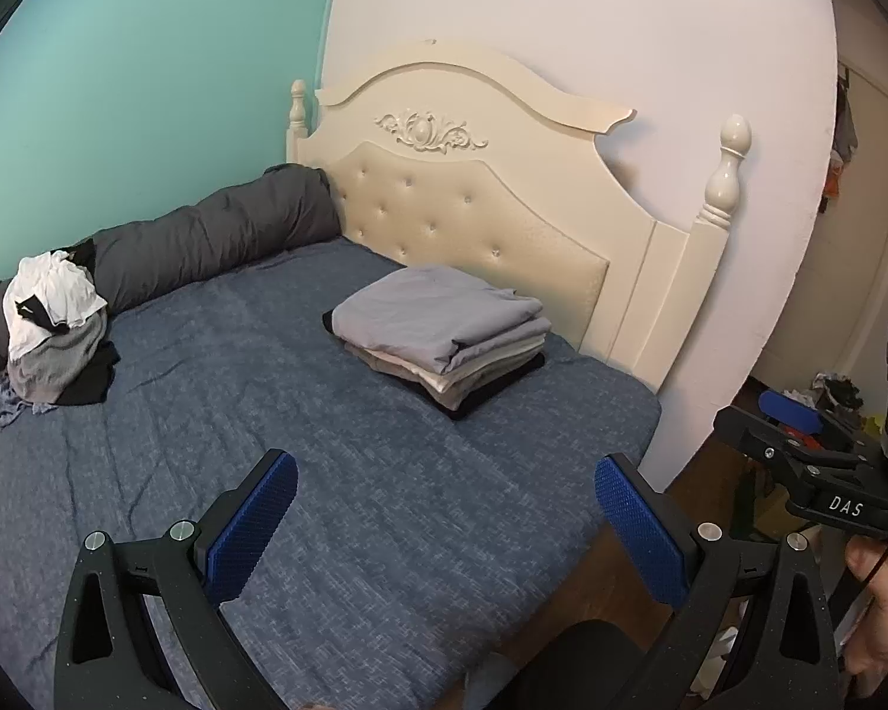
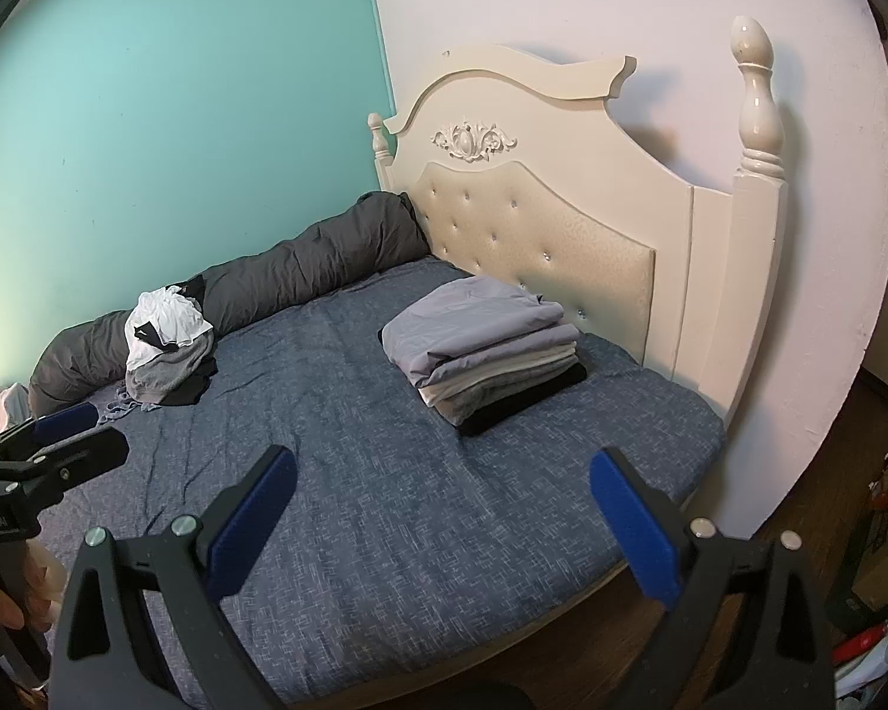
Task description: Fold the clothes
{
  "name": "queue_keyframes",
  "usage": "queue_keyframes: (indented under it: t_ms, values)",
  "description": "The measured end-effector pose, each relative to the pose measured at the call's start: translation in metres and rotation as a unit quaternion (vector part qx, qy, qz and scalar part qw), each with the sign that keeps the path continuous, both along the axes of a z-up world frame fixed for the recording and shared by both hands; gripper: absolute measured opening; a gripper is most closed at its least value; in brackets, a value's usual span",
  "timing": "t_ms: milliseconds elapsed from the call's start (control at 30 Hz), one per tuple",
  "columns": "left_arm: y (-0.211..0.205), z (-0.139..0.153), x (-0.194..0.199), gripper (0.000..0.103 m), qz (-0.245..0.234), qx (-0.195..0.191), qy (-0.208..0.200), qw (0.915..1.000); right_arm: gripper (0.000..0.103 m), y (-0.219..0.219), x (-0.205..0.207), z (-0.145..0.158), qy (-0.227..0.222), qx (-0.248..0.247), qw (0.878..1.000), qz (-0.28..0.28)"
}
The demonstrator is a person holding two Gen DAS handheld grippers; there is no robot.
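A neat stack of folded clothes (image 1: 444, 334) (image 2: 485, 343), grey on top and black at the bottom, lies on the blue bed near the headboard. A heap of unfolded clothes (image 1: 53, 325) (image 2: 169, 349), white, grey and black, sits at the far left against a rolled dark grey duvet. My left gripper (image 1: 444, 509) hangs open above the bed's near part, holding nothing. My right gripper (image 2: 444, 503) is open too, over the near edge of the bed, with nothing between its blue pads. Each gripper shows at the edge of the other's view.
The blue bedspread (image 1: 266, 444) (image 2: 355, 503) spreads between the heap and the stack. A cream headboard (image 1: 473, 195) with posts stands behind. The rolled duvet (image 1: 207, 236) lies along the teal wall. Wooden floor and clutter (image 2: 876, 562) lie to the right of the bed.
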State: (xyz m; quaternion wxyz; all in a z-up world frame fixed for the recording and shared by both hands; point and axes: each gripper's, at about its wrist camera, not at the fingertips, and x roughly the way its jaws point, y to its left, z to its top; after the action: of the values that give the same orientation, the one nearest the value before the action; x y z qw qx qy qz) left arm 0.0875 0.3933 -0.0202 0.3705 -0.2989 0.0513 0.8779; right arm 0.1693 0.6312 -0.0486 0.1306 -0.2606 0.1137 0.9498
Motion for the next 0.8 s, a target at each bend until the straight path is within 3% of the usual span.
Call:
queue_keyframes:
  t_ms: [800]
  values:
    - [0.0006, -0.0045, -0.0004, 0.103, 0.002, -0.006, -0.005, 1.0, 0.1, 0.0013, -0.0013, -0.0029, -0.002, -0.004, 1.0, 0.002]
